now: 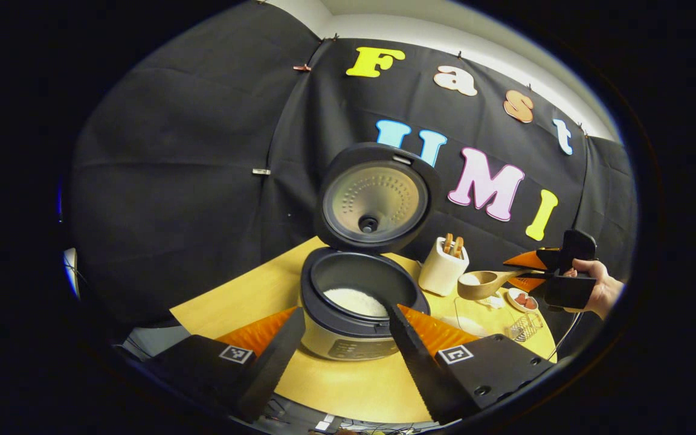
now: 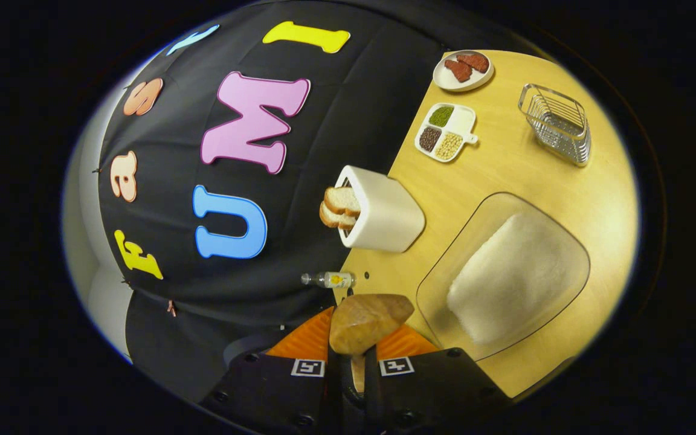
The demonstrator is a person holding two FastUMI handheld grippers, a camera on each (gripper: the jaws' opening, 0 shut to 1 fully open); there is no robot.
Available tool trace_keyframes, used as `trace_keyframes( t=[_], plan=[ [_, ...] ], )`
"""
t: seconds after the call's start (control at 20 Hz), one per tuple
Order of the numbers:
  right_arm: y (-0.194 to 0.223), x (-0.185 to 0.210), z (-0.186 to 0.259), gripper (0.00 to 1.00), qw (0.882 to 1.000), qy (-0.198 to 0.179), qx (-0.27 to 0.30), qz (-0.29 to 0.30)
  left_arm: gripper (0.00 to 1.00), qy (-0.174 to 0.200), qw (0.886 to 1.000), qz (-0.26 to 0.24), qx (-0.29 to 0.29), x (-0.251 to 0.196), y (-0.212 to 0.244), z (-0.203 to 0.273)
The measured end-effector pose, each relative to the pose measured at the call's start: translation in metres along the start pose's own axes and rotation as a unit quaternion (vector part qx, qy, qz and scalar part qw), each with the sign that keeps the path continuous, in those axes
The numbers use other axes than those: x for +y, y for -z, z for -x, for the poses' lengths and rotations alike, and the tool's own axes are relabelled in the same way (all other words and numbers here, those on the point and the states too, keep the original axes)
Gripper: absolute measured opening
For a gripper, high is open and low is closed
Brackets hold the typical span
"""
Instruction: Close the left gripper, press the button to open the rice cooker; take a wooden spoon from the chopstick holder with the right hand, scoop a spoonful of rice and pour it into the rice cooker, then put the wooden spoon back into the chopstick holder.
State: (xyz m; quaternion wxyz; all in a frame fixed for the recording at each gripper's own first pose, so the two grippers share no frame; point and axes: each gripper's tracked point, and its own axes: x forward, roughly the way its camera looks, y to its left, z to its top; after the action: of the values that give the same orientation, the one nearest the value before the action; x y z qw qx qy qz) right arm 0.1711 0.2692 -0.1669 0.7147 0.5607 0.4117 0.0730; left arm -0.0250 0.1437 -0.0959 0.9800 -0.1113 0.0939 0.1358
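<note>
The rice cooker (image 1: 354, 314) stands open in the left gripper view, lid (image 1: 375, 199) upright, with white rice in its pot. My left gripper (image 1: 345, 314) is open just in front of it, fingers spread to either side of the cooker's front. To the right, a hand holds my right gripper (image 1: 514, 272), shut on the handle of a wooden spoon (image 1: 486, 284) that carries rice and hovers beside the cooker. In the right gripper view the spoon's bowl (image 2: 367, 323) sticks out from between the fingers of my right gripper (image 2: 357, 356). A white holder (image 1: 443, 267) (image 2: 384, 211) stands behind it.
On the yellow table (image 2: 505, 169) lie a clear tray of rice (image 2: 505, 278), a wire basket (image 2: 556, 124), a divided dish of grains (image 2: 446, 132), a plate with red pieces (image 2: 463, 69) and a small bottle (image 2: 330, 279).
</note>
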Motion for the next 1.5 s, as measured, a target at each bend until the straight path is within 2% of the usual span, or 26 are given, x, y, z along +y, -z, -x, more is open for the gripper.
trace_keyframes(
  t=[0.25,0.4,0.55,0.65,0.8,1.0,1.1,1.15,1.25,1.3,1.4,1.45,1.5],
  plan=[
    [0.054,0.039,-0.022,0.18,0.998,-0.035,0.041,0.016,0.95,-0.012,1.000,0.016,-0.008,0.017,-0.005,0.006],
    [0.082,0.052,-0.035,0.18,0.997,-0.043,0.059,0.040,0.95,-0.021,1.000,0.020,-0.005,0.029,-0.003,0.006],
    [0.106,0.061,-0.045,0.18,0.992,-0.045,0.067,0.100,0.95,-0.033,0.999,0.020,-0.004,0.041,-0.003,0.008],
    [0.123,0.067,-0.051,0.18,0.983,-0.052,0.071,0.161,0.95,-0.037,0.999,0.020,-0.003,0.045,-0.002,0.005],
    [0.143,0.077,-0.062,0.18,0.957,-0.069,0.067,0.275,0.96,-0.047,0.999,-0.006,-0.001,0.049,0.002,0.003],
    [0.165,0.078,-0.074,0.18,0.916,-0.086,0.059,0.386,0.95,-0.028,0.999,0.016,0.007,0.036,0.006,-0.001],
    [0.173,0.076,-0.077,0.18,0.893,-0.091,0.045,0.439,0.92,-0.023,1.000,0.013,0.009,0.030,0.010,-0.004],
    [0.179,0.071,-0.079,0.18,0.879,-0.091,0.042,0.465,0.95,-0.021,1.000,0.009,0.012,0.027,0.012,-0.005],
    [0.193,0.061,-0.086,0.18,0.858,-0.095,0.053,0.502,0.92,-0.011,1.000,0.006,0.012,0.021,0.011,-0.007],
    [0.200,0.059,-0.087,0.18,0.850,-0.099,0.058,0.514,0.95,-0.007,1.000,0.006,0.013,0.018,0.011,-0.008],
    [0.206,0.063,-0.090,0.18,0.833,-0.111,0.056,0.539,0.95,-0.002,1.000,0.004,0.013,0.017,0.010,-0.012],
    [0.209,0.065,-0.091,0.13,0.820,-0.115,0.057,0.557,0.92,-0.002,1.000,0.002,0.012,0.018,0.008,-0.013],
    [0.213,0.066,-0.088,0.17,0.806,-0.122,0.057,0.576,0.95,-0.004,1.000,0.001,0.009,0.019,0.005,-0.013]
  ],
)
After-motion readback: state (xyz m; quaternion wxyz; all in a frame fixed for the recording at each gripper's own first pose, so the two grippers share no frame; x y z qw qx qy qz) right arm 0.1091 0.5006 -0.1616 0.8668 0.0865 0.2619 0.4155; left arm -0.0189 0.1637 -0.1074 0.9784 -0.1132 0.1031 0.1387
